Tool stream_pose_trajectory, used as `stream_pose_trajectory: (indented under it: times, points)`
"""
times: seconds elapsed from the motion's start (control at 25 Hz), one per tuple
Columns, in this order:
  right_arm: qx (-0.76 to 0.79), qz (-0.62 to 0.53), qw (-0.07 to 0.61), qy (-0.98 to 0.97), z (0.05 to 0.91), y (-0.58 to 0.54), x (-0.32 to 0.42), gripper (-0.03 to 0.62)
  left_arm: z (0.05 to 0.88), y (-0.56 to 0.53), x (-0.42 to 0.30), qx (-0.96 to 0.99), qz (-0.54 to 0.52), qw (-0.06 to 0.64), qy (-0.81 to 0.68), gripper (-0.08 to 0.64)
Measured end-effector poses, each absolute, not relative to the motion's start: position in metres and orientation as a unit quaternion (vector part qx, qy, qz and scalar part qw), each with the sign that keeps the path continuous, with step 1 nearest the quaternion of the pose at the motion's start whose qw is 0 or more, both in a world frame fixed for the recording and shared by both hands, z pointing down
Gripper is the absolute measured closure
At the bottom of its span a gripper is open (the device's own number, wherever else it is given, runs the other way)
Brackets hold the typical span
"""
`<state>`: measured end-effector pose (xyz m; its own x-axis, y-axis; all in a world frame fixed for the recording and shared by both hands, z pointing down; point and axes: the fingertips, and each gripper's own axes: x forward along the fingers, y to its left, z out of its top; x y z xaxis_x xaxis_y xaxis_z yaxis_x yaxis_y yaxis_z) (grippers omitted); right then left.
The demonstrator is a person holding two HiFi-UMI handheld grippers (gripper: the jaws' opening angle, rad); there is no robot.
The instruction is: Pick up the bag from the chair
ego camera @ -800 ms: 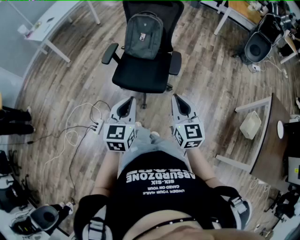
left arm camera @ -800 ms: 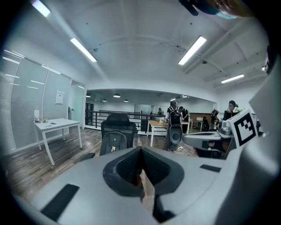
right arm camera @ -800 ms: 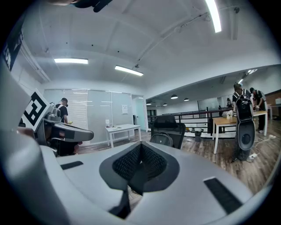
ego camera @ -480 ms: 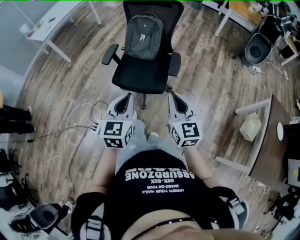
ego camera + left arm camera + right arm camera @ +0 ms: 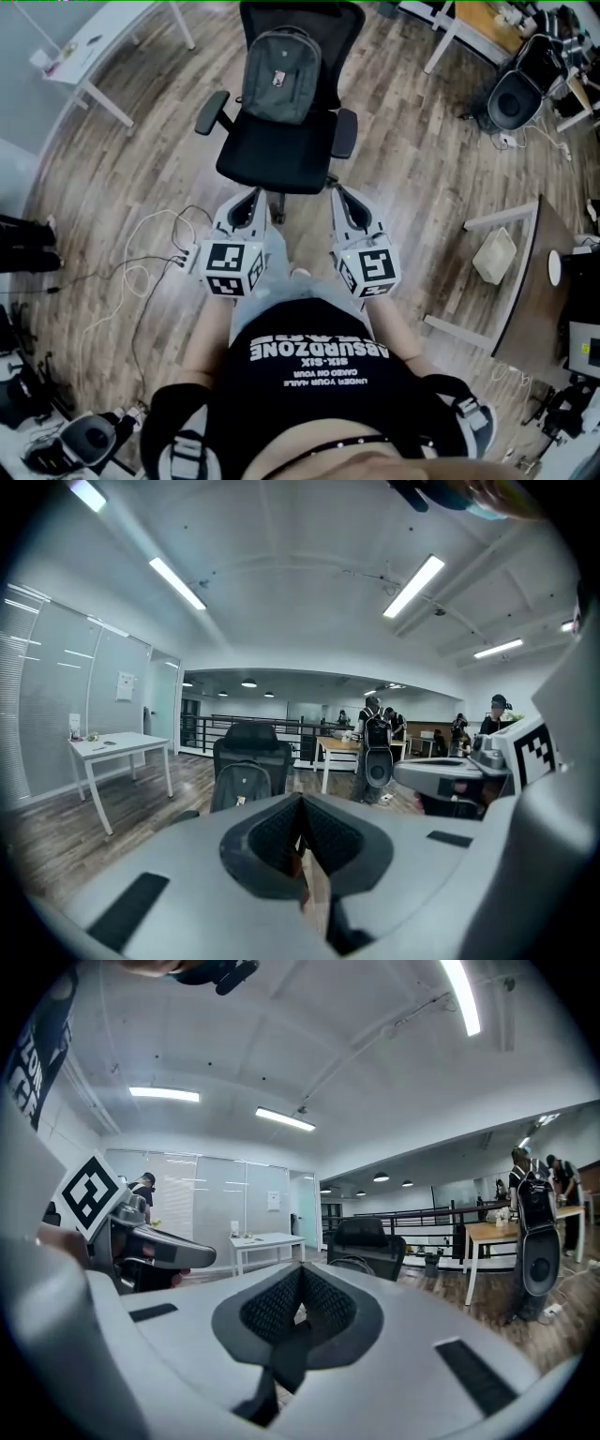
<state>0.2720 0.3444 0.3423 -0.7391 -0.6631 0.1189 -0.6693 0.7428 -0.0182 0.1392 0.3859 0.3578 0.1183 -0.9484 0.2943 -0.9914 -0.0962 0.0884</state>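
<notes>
Bag (image 5: 281, 77) sat upright on the chair (image 5: 277, 155): grey, leaning against the backrest, at the rear of the seat. The front of the seat was bare. The chair was black with an armrest on each side and stood on a wood floor (image 5: 412, 187).

I saw neither gripper touching the bag or the chair. The left gripper (image 5: 249, 202) was just short of the seat's front edge. Its jaws were fully together and its own view showed the pads meeting in a line with nothing between them. The right gripper (image 5: 341, 199) was level with it on the other side, jaws also closed and empty. Both pointed toward the chair, with the chair's column between them.

The left gripper view had the bag ahead, just above and left of the jaws, in the chair. The right gripper view had the chair ahead, slightly right. I couldn't make out the bag there.

Further out:
- A cable (image 5: 150, 253) lay looped on the floor, left of the left gripper.
- A white table (image 5: 89, 52) stood at far upper left.
- A wooden desk (image 5: 534, 281) stood at right, with a white box (image 5: 494, 255) near its edge.
- A black speaker (image 5: 514, 94) stood at upper right, well apart from the chair.
</notes>
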Motion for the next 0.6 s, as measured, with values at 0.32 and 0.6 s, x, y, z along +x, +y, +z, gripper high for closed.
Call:
stream_pose_trajectory:
  times: [0.32,0.6]
  points:
    - [0.371,0.035,0.075,-0.925,0.360,0.303,0.254,0.575,0.371,0.333,0.113,0.746,0.077,0.142,-0.646,0.543]
    - [0.382,0.046,0.089,-0.919,0.372,0.254,0.228,0.575,0.388,0.281,0.088,0.754,0.081,0.163,-0.632,0.543]
